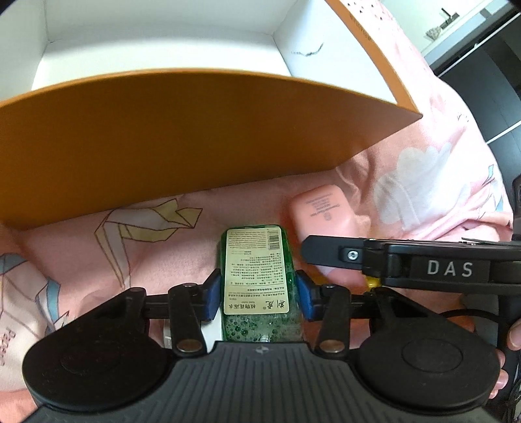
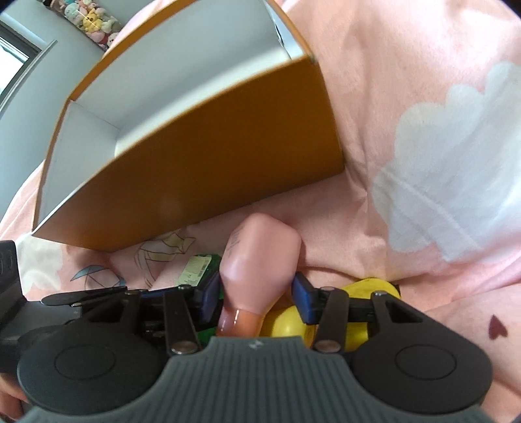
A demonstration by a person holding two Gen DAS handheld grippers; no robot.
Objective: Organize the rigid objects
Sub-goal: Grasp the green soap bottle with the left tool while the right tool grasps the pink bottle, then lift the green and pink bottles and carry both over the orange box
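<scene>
My left gripper is shut on a green bottle with a pale printed label, its base pointing toward the orange box. My right gripper is shut on a pink bottle, held tilted with its neck toward the camera. The pink bottle also shows in the left wrist view, just right of the green one, under the right gripper's black finger. The green bottle shows partly in the right wrist view. The box, orange outside and white inside, stands open just ahead of both grippers.
Everything lies on a pink printed bedsheet. A yellow object lies under my right gripper, partly hidden. Dark furniture stands at the far right. Plush toys sit on a distant shelf.
</scene>
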